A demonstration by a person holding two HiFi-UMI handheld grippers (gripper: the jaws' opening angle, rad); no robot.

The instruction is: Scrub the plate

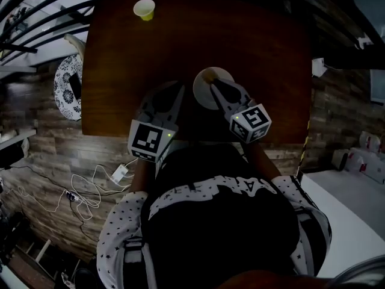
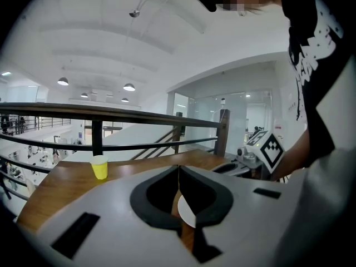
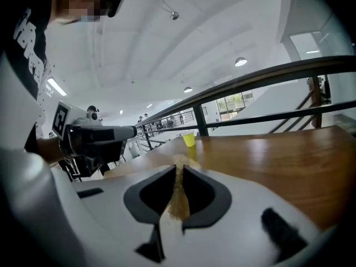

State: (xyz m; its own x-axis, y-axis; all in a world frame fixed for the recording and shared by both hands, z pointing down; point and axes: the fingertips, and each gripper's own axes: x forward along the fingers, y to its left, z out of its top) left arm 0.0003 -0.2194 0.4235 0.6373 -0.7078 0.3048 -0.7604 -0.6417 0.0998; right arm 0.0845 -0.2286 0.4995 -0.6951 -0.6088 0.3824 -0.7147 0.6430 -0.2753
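Dark brown tabletop [image 1: 258, 53] lies below you, with a railing [image 2: 111, 114] behind it. The white plate [image 1: 202, 93] rests near the front edge, close to your body. Your right tool [image 1: 214, 84] is above the plate and is clenched on a tan scrubbing pad [image 3: 178, 196]. Your left tool [image 2: 178, 168] is at the plate's left rim with its jaws pressed together; whether they pinch the rim, I cannot tell. A yellow cup [image 1: 144, 9] stands well apart, at the back edge.
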